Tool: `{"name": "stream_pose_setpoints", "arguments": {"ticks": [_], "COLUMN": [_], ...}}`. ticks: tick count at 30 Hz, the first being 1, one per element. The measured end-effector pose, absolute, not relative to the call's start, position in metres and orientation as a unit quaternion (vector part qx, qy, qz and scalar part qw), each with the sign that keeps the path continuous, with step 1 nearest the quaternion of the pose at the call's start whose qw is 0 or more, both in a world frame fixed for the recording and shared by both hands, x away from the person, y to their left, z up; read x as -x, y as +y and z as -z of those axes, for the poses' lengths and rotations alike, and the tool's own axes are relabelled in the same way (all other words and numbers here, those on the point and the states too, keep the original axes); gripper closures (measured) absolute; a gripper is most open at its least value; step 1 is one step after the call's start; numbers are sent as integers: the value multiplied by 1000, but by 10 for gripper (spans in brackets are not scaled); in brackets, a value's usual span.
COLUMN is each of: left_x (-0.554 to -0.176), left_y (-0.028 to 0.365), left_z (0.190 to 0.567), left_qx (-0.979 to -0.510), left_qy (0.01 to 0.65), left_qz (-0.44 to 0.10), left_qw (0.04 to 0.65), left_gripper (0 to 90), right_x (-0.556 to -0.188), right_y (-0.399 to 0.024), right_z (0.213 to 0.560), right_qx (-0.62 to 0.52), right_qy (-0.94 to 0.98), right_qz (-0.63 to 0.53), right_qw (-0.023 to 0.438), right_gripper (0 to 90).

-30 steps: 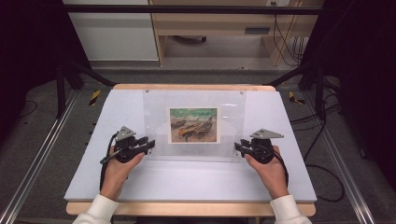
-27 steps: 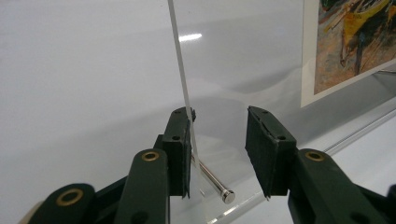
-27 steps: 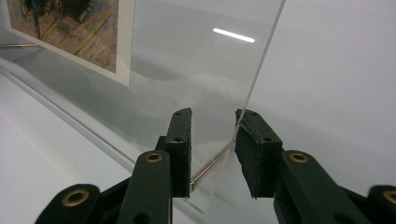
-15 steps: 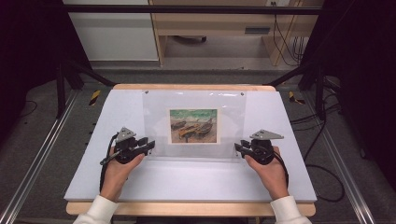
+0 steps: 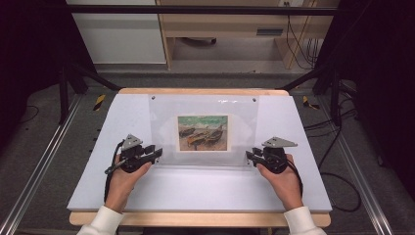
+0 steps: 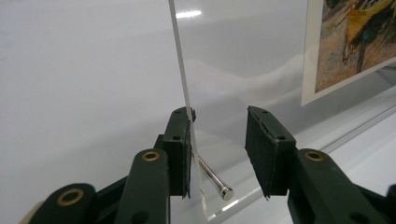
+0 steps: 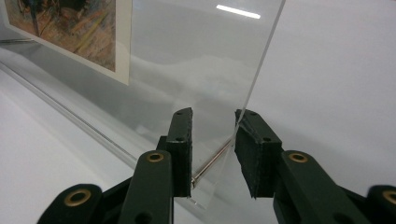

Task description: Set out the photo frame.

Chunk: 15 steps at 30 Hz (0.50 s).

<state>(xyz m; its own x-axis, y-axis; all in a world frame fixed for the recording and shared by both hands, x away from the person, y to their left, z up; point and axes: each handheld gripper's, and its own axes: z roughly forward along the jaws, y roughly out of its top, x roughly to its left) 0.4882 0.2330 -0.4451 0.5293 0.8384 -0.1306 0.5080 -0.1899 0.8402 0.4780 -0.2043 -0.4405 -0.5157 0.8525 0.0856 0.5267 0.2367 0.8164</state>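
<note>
A clear acrylic panel (image 5: 161, 127) stands tilted up on its lower edge on the white table (image 5: 195, 191), with a boat picture (image 5: 203, 132) at its centre. My left gripper (image 5: 157, 154) is at its lower left corner and my right gripper (image 5: 248, 155) at its lower right. In the left gripper view the jaws (image 6: 219, 116) straddle a steel pin (image 6: 212, 177); one pad touches the panel (image 6: 243, 70) edge and the other stands clear. In the right gripper view the gripper (image 7: 214, 116) likewise straddles a pin (image 7: 212, 161), with one pad against the panel (image 7: 201, 56) edge.
The table's wooden rim (image 5: 195, 219) runs along the near side. Metal rails (image 5: 29, 186) flank the table, and cables (image 5: 342, 161) lie on the floor at the right. A wooden shelf unit (image 5: 230, 34) stands beyond the far edge.
</note>
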Motion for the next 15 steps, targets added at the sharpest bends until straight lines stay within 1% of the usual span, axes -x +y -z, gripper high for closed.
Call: {"name": "stream_pose_setpoints", "arguments": {"ticks": [15], "left_x": [-483], "left_y": [232], "left_z": [446], "left_qx": [-754], "left_qy": [446], "left_qz": [-185], "left_qw": [446], "left_gripper": [609], "right_x": [-474], "right_y": [-205], "right_z": [442], "right_qx": [-448], "right_qy": [765], "right_qz": [-419], "right_qw": [196], "right_gripper": [675]}}
